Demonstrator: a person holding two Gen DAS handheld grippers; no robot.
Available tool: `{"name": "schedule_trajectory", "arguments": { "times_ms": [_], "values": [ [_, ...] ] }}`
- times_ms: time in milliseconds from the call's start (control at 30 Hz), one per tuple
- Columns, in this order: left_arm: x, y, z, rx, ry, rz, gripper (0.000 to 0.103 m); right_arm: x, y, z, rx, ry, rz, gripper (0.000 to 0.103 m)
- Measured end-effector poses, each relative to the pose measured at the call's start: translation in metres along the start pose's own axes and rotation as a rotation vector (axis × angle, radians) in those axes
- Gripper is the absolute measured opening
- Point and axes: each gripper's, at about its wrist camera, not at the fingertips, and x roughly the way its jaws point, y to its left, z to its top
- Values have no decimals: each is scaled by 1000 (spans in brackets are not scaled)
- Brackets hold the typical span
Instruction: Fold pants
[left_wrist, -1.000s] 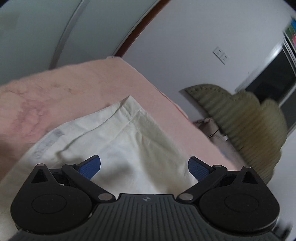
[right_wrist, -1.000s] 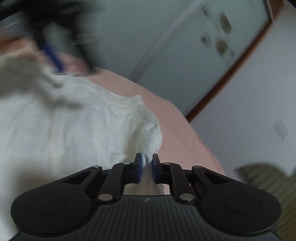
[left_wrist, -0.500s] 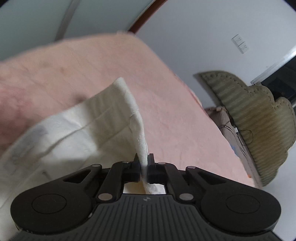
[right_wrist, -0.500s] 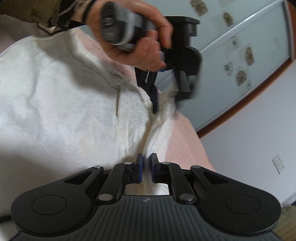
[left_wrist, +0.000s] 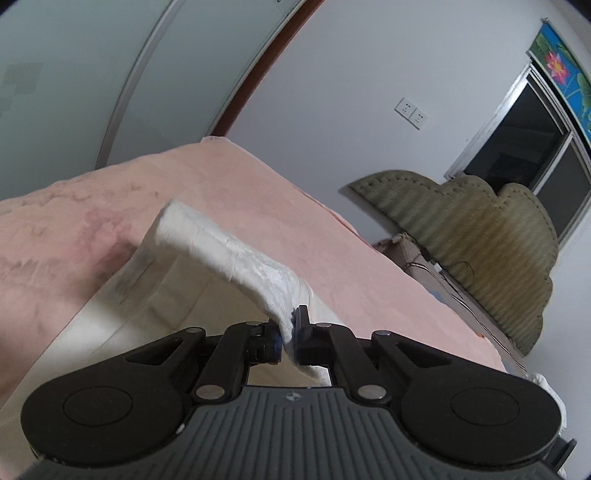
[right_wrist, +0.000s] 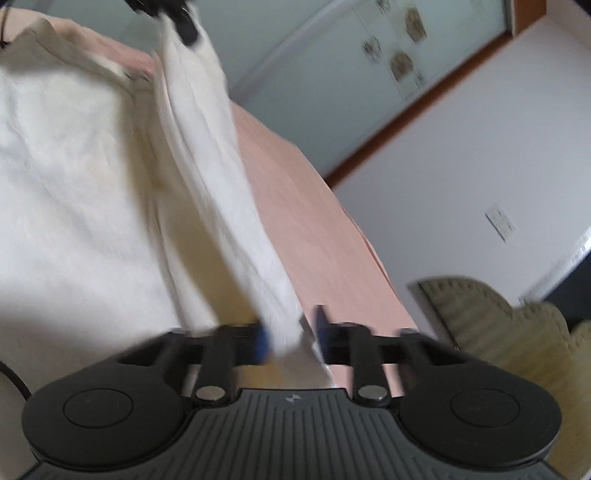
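Note:
Cream pants (left_wrist: 229, 254) lie on a bed with a pink sheet (left_wrist: 258, 206). My left gripper (left_wrist: 290, 332) is shut on one edge of the pants. That edge rises off the bed as a taut band running away from the jaws. In the right wrist view the pants (right_wrist: 74, 166) fill the left side. My right gripper (right_wrist: 291, 332) is shut on the same raised edge, with cloth bunched between its blue pads. The band runs up to the left gripper (right_wrist: 181, 26), blurred at the top of that view.
The bed's edge runs along the right, past the pants. An olive padded headboard (left_wrist: 461, 229) stands against the white wall, under a dark window (left_wrist: 535, 147). Wall sockets (left_wrist: 412, 112) sit higher up. Frosted sliding doors (right_wrist: 332, 74) are behind the bed.
The left gripper went from wide open to shut on the pants' edge and lifted it. The right gripper kept its grip, and the edge now hangs stretched between the two.

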Motion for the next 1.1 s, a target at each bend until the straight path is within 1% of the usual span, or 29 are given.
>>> {"name": "schedule_trajectory", "arguments": {
  "times_ms": [133, 233, 367, 500, 533, 667, 733, 800, 833, 867, 900, 933, 967, 1033, 1100],
  "values": [
    [-29, 13, -13, 29, 10, 12, 5, -37, 20, 4, -90, -35, -21, 9],
    [-49, 26, -25, 39, 37, 16, 6, -76, 37, 6, -99, -54, 21, 9],
    [-68, 39, -46, 74, 79, 58, 6, -111, 62, 6, -105, -53, 96, 8],
    [-75, 48, -65, 98, 117, 113, 6, -120, 80, 2, -96, -26, 155, 8],
    [-77, 50, -68, 102, 120, 122, 6, -123, 86, 1, -92, -22, 165, 8],
    [-79, 53, -74, 136, 111, 147, 12, -130, 95, 1, -65, -12, 188, 8],
    [-74, 55, -75, 133, 108, 155, 15, -136, 98, -3, -35, -7, 202, 8],
    [-72, 56, -75, 110, 114, 169, 16, -136, 102, -4, -11, -5, 204, 8],
    [-72, 55, -75, 114, 109, 173, 17, -135, 103, -1, 5, -2, 202, 8],
    [-74, 52, -75, 130, 106, 188, 22, -135, 104, 0, 21, 0, 200, 8],
    [-76, 49, -75, 154, 100, 212, 23, -138, 107, -1, 46, 3, 204, 8],
    [-78, 45, -75, 174, 95, 234, 28, -139, 106, -1, 71, 3, 214, 8],
    [-82, 40, -75, 195, 86, 256, 37, -139, 103, -3, 105, 6, 233, 8],
    [-93, 30, -76, 240, 41, 321, 38, -139, 96, -4, 162, 13, 256, 8],
    [-106, 17, -77, 292, -27, 370, 38, -142, 94, -7, 215, 17, 267, 8]
  ]
}}
